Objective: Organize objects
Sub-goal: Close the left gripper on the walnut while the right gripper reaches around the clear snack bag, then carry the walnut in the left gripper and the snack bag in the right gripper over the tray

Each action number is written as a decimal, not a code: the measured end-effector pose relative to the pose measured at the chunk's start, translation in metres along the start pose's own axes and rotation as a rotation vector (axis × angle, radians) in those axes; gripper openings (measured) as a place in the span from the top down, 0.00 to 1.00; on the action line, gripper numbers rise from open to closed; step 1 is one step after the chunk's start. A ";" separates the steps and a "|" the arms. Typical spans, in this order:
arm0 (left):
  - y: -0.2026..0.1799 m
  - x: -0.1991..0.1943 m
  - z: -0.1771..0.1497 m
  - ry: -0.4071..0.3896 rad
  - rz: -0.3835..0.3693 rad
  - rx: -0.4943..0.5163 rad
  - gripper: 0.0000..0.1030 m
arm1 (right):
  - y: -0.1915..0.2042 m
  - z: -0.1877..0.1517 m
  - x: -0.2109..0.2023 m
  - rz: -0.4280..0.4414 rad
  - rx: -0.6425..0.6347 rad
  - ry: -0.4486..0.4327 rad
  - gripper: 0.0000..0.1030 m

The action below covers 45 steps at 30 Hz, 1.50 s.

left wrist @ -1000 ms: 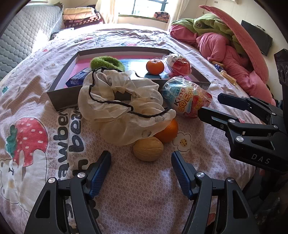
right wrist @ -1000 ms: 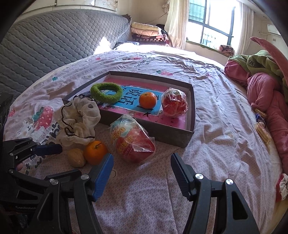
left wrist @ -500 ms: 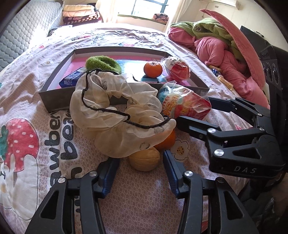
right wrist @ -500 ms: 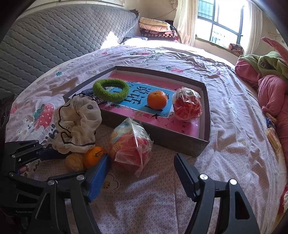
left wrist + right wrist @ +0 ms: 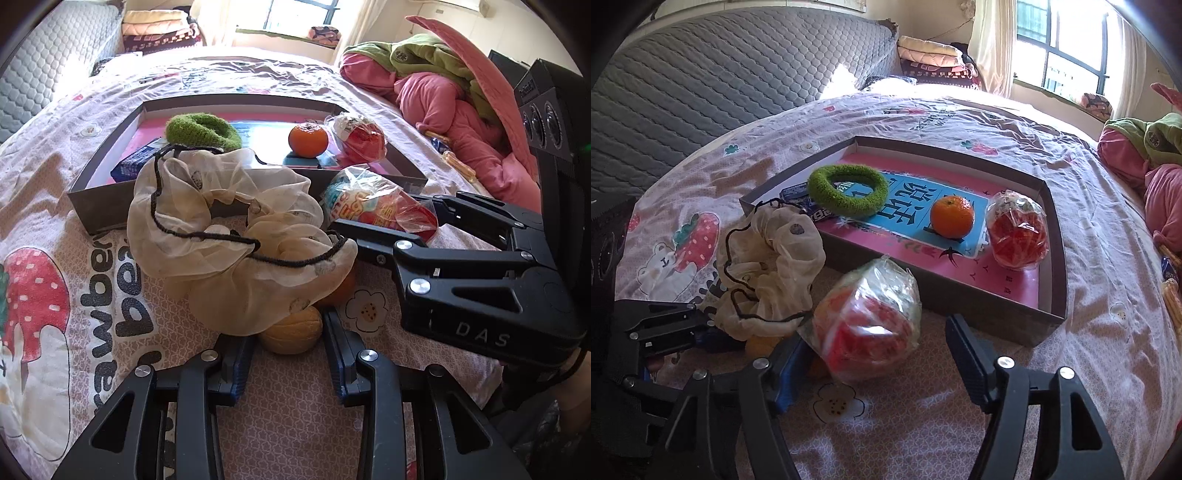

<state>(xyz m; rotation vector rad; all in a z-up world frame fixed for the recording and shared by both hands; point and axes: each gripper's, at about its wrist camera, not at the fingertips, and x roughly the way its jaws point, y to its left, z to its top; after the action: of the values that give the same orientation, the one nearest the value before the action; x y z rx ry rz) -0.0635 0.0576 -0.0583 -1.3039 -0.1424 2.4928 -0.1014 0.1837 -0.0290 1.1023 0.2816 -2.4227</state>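
Observation:
A tan walnut (image 5: 293, 332) lies on the bedsheet between the fingertips of my left gripper (image 5: 288, 328). The jaws are closing and the blue pads touch its two sides. A cream scrunchie (image 5: 229, 236) with a black cord drapes over a mandarin (image 5: 341, 288) just beyond. My right gripper (image 5: 879, 332) straddles a bagged red snack (image 5: 868, 321) with its jaws closing. Its left pad (image 5: 792, 365) meets the plastic, while the right pad stands off. Behind is the grey tray (image 5: 960, 299) holding a green scrunchie (image 5: 847, 188), a mandarin (image 5: 952, 216) and another bagged snack (image 5: 1015, 232).
A blue packet (image 5: 135, 166) lies in the tray's near-left corner. Pink and green bedding (image 5: 443, 92) is heaped at the bed's right side. A grey quilted headboard (image 5: 701, 92) runs along the left. Bare sheet shows right of the tray.
Both grippers have moved forward. The left jaws have narrowed from wide apart onto the walnut. The right jaws have come round the bagged snack and drawn in.

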 end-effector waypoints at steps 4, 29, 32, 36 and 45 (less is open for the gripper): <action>0.000 -0.001 -0.001 -0.007 -0.006 0.001 0.65 | -0.008 -0.001 0.001 0.013 0.035 0.005 0.48; -0.026 -0.050 -0.005 -0.071 -0.034 0.037 0.65 | -0.022 -0.006 -0.053 0.016 0.104 -0.182 0.49; -0.030 -0.059 -0.001 -0.100 -0.017 0.050 0.65 | -0.020 -0.005 -0.061 0.019 0.095 -0.214 0.49; -0.034 -0.070 0.007 -0.137 0.008 0.065 0.65 | -0.019 -0.003 -0.069 0.027 0.093 -0.251 0.49; -0.032 -0.081 0.023 -0.178 0.031 0.055 0.65 | -0.018 -0.002 -0.073 0.029 0.094 -0.269 0.49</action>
<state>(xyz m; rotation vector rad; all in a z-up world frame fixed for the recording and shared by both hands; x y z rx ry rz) -0.0316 0.0628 0.0259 -1.0694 -0.0950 2.6176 -0.0674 0.2238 0.0247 0.7974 0.0642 -2.5426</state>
